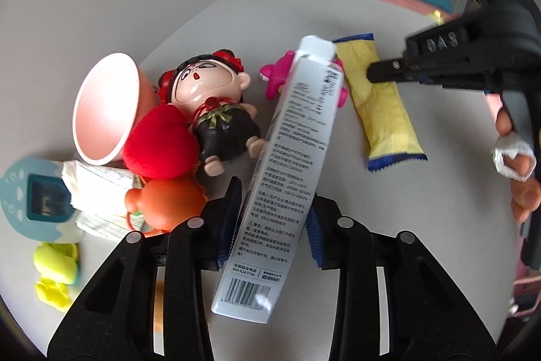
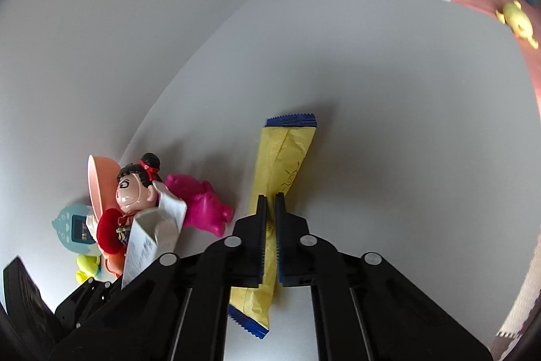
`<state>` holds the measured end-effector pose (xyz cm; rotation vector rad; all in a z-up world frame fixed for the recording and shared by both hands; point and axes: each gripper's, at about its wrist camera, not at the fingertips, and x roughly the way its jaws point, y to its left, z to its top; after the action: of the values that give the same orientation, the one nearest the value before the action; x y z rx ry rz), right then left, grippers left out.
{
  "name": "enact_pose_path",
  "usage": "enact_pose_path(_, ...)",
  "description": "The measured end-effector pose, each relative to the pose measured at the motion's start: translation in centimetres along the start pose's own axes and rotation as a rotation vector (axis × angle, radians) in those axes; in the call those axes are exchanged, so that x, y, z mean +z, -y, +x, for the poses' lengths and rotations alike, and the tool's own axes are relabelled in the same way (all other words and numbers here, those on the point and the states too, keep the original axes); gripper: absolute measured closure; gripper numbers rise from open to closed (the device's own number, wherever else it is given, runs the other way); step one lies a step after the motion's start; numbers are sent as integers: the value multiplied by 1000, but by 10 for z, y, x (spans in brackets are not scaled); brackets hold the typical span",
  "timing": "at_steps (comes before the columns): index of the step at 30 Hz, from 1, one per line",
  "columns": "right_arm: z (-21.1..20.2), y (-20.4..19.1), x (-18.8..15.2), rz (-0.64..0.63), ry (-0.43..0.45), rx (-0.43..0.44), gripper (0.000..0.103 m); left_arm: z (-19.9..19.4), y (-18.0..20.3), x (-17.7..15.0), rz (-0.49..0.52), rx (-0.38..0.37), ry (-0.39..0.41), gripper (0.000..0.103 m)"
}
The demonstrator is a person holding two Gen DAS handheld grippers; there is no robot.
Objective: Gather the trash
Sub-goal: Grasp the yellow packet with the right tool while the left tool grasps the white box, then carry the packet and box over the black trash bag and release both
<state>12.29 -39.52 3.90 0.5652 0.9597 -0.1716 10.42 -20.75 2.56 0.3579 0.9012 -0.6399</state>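
Left wrist view: the left gripper [image 1: 270,222] pinches the white carton [image 1: 287,171], which extends toward 12 o'clock over the table [image 1: 422,225]. Right wrist view: the right gripper [image 2: 269,225] is pressed together on the yellow wrapper [image 2: 285,164], which runs toward 12 o'clock.

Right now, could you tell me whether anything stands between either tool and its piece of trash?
Nothing does: the left tool is shut on the white box, the right tool on the yellow wrapper.
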Motion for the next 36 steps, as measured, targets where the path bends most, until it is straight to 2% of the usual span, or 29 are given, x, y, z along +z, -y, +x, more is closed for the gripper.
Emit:
enact_pose_path(4, -19, 10, -1, -15, 24, 9, 98, -11, 1, -1, -42, -24, 48, 76)
enact_pose_path(11, -53, 30, -2, -44, 60, 16, 98, -33, 12, -3, -89, -33, 89, 76)
enact_pose_path(17, -82, 49, -5, -63, 99, 39, 98, -57, 39, 5, -63, -14, 97, 76)
enact_pose_path(27, -146, 111, -10, -15, 173, 45, 98, -69, 116, 35, 2, -77, 124, 76)
enact_pose_path(36, -195, 187, -25, 33, 237, -62, 98, -49, 216, 61, 131, -179, 111, 76)
